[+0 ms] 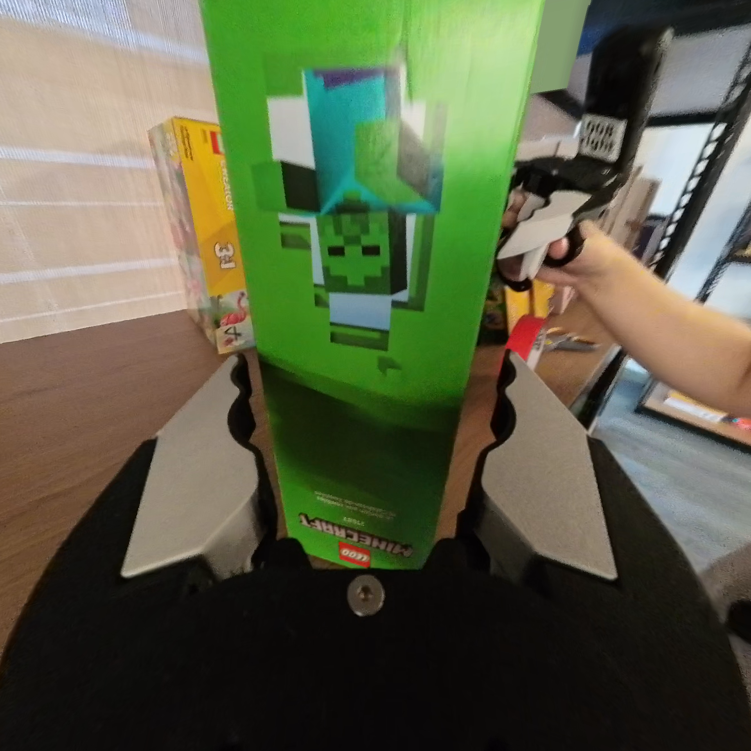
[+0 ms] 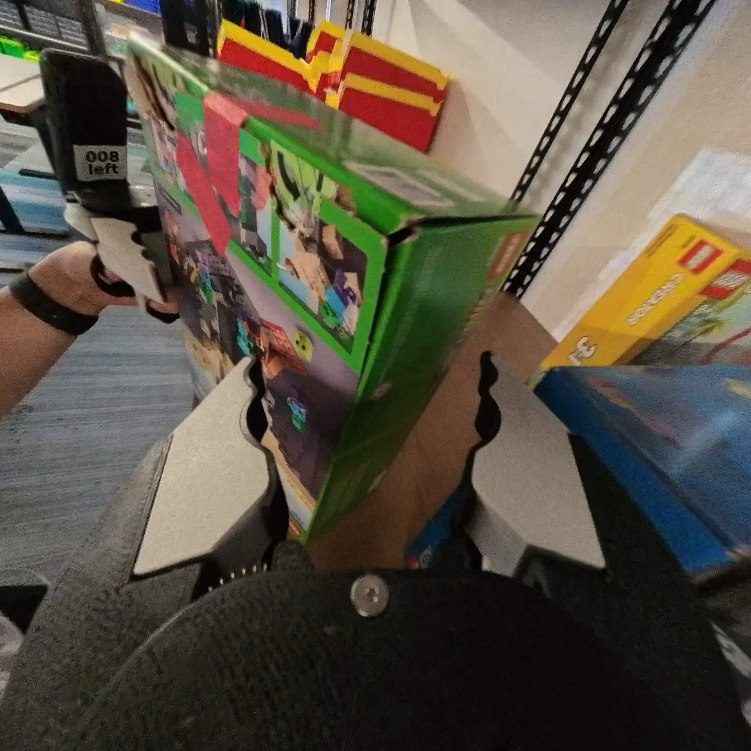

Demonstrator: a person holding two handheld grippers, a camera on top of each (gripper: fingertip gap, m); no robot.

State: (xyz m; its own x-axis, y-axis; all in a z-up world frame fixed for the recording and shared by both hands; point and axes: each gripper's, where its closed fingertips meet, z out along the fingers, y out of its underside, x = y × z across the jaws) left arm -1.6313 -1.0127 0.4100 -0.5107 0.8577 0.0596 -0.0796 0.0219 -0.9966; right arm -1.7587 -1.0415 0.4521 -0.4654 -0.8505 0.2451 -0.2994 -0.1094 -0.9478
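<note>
Standing on its narrow edge on the brown shelf board [image 1: 101, 406], the green box [image 1: 365, 284] is passing straight between the fingers of the left gripper [image 1: 376, 361]. This claw is spread: a thin strip of the board is showing on each side of the box, so I judge that the fingers are only framing it and not pinching it. The left gripper is pointing level along the shelf, toward the narrow green face.

The right gripper [image 2: 367, 361] is coming at the same box [image 2: 325, 284] from another side, and it is also spread. Its left finger is lying against the picture face of the box, while its right finger is well apart, with bare board [image 2: 426, 467] between. The box is leaning a little in this view. With a claw on two sides it is probably being kept from falling over.

A yellow box [image 1: 203, 227] is standing behind the green one, by the pale wall. A blue box [image 2: 650, 447] is lying near the right finger, and red and yellow boxes [image 2: 386, 105] are resting farther back, beside the black rack post [image 2: 569, 122].

The right hand [image 1: 577, 260] is reaching in with a bare forearm; the left hand [image 2: 69, 280] is wearing a dark wristband.
</note>
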